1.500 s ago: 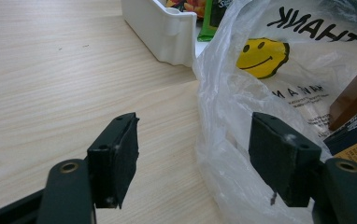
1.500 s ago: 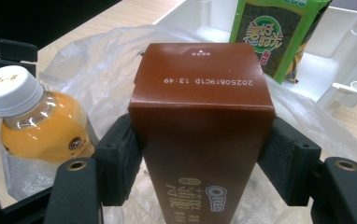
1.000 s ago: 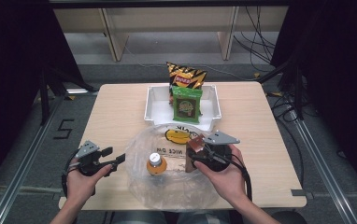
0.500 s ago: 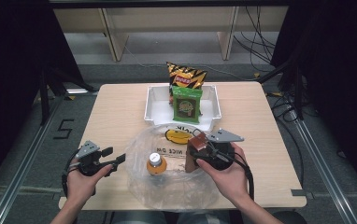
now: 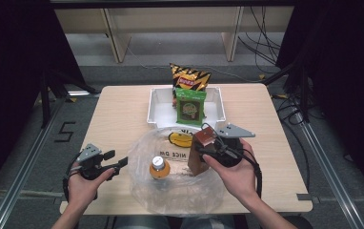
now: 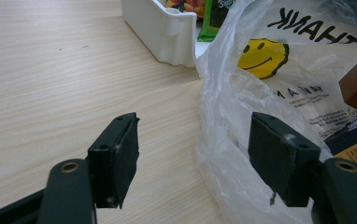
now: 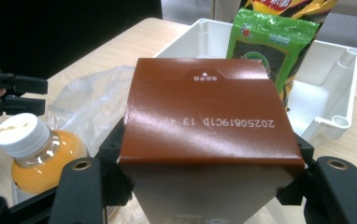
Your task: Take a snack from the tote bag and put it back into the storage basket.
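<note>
My right gripper [image 5: 204, 155] [image 7: 209, 182] is shut on a brown carton [image 5: 201, 149] [image 7: 204, 116], gripped by its sides and held upright over the right part of a clear plastic bag [image 5: 175, 186] [image 6: 242, 93]. The bag has a yellow smiley print and lies on the table. An orange juice bottle [image 5: 158, 168] [image 7: 32, 149] with a white cap stands in the bag. My left gripper [image 5: 119, 164] [image 6: 197, 161] rests low at the bag's left edge, open. The bag's film lies loose by its right pad.
A white tray [image 5: 156, 107] [image 6: 160, 28] [image 7: 326, 93] sits behind the bag. It holds a green snack packet [image 5: 190, 106] [image 7: 274, 51] and a yellow-black chips bag [image 5: 189, 78]. Bare wooden table [image 5: 118, 114] lies to the left and right. The floor drops away past the table edges.
The right gripper with the brown carton has shifted slightly. The left gripper has kept still.
</note>
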Demonstrator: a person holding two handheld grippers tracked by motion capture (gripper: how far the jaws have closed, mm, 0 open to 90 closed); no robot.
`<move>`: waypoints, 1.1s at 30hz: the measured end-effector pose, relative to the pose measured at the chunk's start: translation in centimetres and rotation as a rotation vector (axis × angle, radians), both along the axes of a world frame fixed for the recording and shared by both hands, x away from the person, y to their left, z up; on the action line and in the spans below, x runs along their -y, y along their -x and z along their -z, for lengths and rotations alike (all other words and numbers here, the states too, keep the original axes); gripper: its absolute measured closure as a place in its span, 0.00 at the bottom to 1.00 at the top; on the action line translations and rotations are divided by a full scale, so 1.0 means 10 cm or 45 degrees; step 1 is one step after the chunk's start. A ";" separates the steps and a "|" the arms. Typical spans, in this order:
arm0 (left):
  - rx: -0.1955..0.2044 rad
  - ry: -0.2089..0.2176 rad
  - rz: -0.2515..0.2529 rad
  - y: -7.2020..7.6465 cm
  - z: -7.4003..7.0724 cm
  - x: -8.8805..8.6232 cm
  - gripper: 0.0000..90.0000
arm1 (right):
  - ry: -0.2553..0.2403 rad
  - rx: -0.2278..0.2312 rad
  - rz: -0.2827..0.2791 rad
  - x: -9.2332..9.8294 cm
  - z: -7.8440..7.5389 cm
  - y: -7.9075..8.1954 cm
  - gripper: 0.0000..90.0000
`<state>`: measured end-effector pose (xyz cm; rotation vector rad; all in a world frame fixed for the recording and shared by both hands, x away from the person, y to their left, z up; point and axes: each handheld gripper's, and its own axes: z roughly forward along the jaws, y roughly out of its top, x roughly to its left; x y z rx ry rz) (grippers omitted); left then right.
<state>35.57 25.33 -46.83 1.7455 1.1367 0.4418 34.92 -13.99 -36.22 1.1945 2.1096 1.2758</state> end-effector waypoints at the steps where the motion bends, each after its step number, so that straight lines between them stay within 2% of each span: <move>1: 0.000 0.000 0.000 0.00 0.00 0.00 0.37 | 0.009 -0.001 -0.008 0.01 -0.02 0.00 0.43; 2: 0.001 0.000 0.000 0.00 0.00 0.00 0.37 | -0.006 -0.005 0.002 0.01 -0.02 -0.01 0.43; 3: 0.002 0.001 0.000 0.00 0.00 0.00 0.37 | 0.019 0.016 0.002 0.03 -0.03 -0.03 0.43; 5: 0.001 0.000 0.000 0.00 0.00 0.00 0.37 | 0.006 0.010 -0.016 0.04 -0.04 -0.04 0.43; 6: 0.001 0.000 0.000 0.00 0.00 0.00 0.37 | -0.026 -0.018 0.022 0.01 -0.05 -0.02 0.43; 7: 0.001 0.000 -0.001 0.00 0.00 0.00 0.37 | -0.010 0.012 0.009 0.03 -0.05 -0.05 0.43; 8: 0.001 0.000 -0.001 0.00 0.00 0.00 0.37 | -0.015 0.018 0.017 0.03 -0.06 -0.05 0.43; 9: 0.001 0.000 -0.001 0.00 0.00 0.00 0.37 | -0.018 -0.005 0.001 0.04 -0.08 -0.04 0.43; 10: 0.002 0.000 0.000 0.00 0.00 0.00 0.37 | -0.003 0.022 -0.001 0.05 -0.09 -0.05 0.43; 11: 0.002 0.000 0.000 0.00 0.00 0.00 0.37 | -0.022 0.007 0.005 0.03 -0.10 -0.05 0.43; 12: 0.002 0.000 0.000 0.00 0.00 0.00 0.37 | -0.018 0.020 0.009 0.04 -0.11 -0.06 0.43; 13: 0.002 0.000 0.000 0.00 0.00 0.00 0.37 | -0.004 0.050 0.001 0.05 -0.12 -0.07 0.43; 14: 0.002 0.000 0.000 0.00 0.00 0.00 0.37 | -0.030 0.010 0.016 0.04 -0.14 -0.06 0.43; 15: 0.002 0.000 0.000 0.00 0.00 0.00 0.37 | -0.017 0.053 -0.002 0.05 -0.15 -0.08 0.43; 17: 0.002 -0.001 0.001 0.00 0.00 0.00 0.37 | -0.033 0.019 0.009 0.05 -0.18 -0.06 0.43; 19: 0.002 0.000 0.001 0.00 0.00 0.00 0.37 | -0.016 0.073 0.007 0.07 -0.19 -0.08 0.43; 20: 0.002 0.000 0.001 0.00 0.00 0.00 0.37 | -0.037 0.043 -0.024 0.07 -0.21 -0.09 0.43; 21: 0.002 0.000 0.001 0.00 0.00 0.00 0.37 | -0.036 0.057 -0.013 0.07 -0.21 -0.09 0.43; 22: 0.003 0.000 0.001 0.00 0.00 0.00 0.37 | -0.034 0.039 0.001 0.07 -0.22 -0.08 0.43; 23: 0.003 -0.001 0.001 0.00 0.00 0.00 0.37 | -0.030 0.058 0.017 0.07 -0.22 -0.09 0.43; 24: 0.002 -0.001 0.001 0.00 0.00 0.00 0.37 | -0.039 0.074 -0.001 0.08 -0.22 -0.11 0.43; 25: 0.002 -0.001 0.000 0.00 0.00 0.00 0.37 | -0.039 0.054 0.009 0.08 -0.24 -0.10 0.43; 26: 0.002 -0.003 0.001 0.00 0.00 -0.01 0.37 | -0.035 0.060 -0.013 0.08 -0.24 -0.11 0.43; 28: 0.003 -0.001 0.001 0.00 0.00 0.00 0.37 | -0.058 0.038 0.020 0.06 -0.26 -0.11 0.43; 29: 0.003 -0.001 0.001 0.00 0.00 0.00 0.37 | -0.052 0.055 0.001 0.07 -0.26 -0.13 0.43; 30: 0.004 -0.001 0.001 0.00 0.00 0.00 0.37 | -0.058 0.041 0.011 0.07 -0.27 -0.12 0.43; 32: 0.003 -0.001 0.001 0.00 0.00 0.00 0.37 | -0.056 0.073 -0.011 0.08 -0.29 -0.14 0.43; 33: 0.003 -0.001 0.002 0.00 0.00 0.00 0.37 | -0.073 0.046 0.012 0.07 -0.30 -0.13 0.43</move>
